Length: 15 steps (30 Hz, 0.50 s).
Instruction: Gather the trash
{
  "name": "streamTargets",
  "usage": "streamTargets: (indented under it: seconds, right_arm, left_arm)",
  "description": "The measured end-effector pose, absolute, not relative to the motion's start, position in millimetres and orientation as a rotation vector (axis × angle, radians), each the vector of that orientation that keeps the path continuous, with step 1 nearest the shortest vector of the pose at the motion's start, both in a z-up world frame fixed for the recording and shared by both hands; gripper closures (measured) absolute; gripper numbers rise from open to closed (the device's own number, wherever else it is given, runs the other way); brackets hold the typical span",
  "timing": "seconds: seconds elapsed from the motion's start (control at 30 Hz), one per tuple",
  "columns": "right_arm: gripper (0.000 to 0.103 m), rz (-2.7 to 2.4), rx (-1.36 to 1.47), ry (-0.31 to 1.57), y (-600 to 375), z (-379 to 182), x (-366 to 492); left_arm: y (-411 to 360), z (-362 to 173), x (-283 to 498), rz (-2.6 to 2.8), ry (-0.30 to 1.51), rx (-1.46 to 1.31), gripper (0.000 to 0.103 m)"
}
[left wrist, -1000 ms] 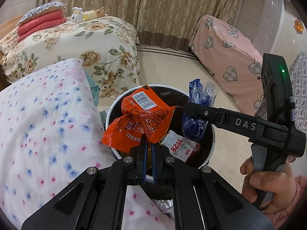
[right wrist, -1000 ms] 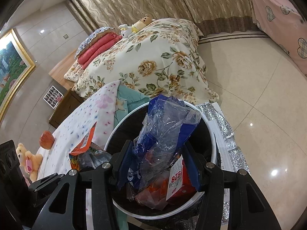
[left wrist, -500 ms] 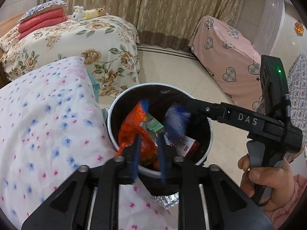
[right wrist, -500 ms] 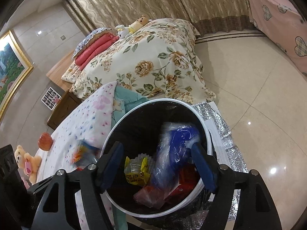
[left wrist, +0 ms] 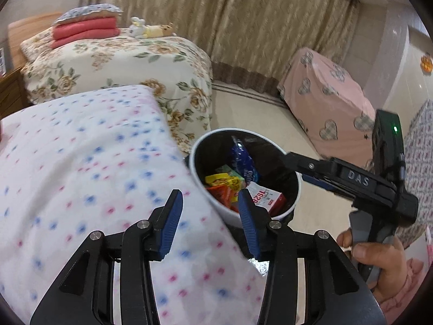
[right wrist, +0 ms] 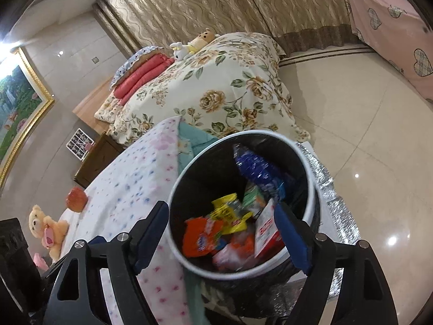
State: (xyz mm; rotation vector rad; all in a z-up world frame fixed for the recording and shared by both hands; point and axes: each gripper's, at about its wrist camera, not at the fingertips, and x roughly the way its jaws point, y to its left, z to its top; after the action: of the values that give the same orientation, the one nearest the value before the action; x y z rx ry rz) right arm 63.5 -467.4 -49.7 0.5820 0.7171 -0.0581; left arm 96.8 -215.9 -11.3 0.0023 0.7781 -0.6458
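Spreading beneath the left gripper [left wrist: 208, 216] is a white quilt [left wrist: 81, 178] dotted with blue and pink flowers; its jaws stand wide apart with nothing between them. Just ahead and to the right of its fingertips sits the trash bin [left wrist: 296, 189], white-rimmed and lined in black. Inside lie a blue wrapper [left wrist: 243, 159], a yellow packet [left wrist: 224, 181], an orange wrapper [left wrist: 219, 193] and a white-and-red carton [left wrist: 266, 199] printed with "1928".

The right gripper [right wrist: 222, 227] hangs directly over the bin [right wrist: 311, 203], jaws parted and empty, one finger on either side of the rim. From the left wrist view its black body carries the letters "DAS" and a green light, held in the person's hand [left wrist: 379, 262].

Farther ahead of both grippers stands a bed with a rose-patterned cover [right wrist: 216, 92], folded red blankets [right wrist: 140, 75] and soft toys [right wrist: 193, 43] on it. Gold curtains [left wrist: 216, 21] hang behind, over a glossy cream tile floor [right wrist: 365, 135]. To the right is furniture under a pink heart-print cloth [left wrist: 324, 108]. Left of the right gripper, an apple [right wrist: 76, 199] and a teddy bear [right wrist: 46, 224] rest on the quilt, near a gold-framed painting [right wrist: 16, 113]. Silver foil matting [right wrist: 333, 197] lies beside the bin.
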Motion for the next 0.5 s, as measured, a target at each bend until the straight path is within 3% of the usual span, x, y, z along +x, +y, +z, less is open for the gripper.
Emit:
streamTargets:
  seconds: [0.2,0.5]
  right_arm:
    - [0.017,-0.021,0.564,0.686,-428,-41,48]
    - [0.01,0.016,0.477,0.611,-371,-30,31]
  left_arm:
    - [-170,-7,82,-0.566,0.731,-0.054,0.052]
    - [-107,-8,61,-0.458,0.68,-0.099,0.048]
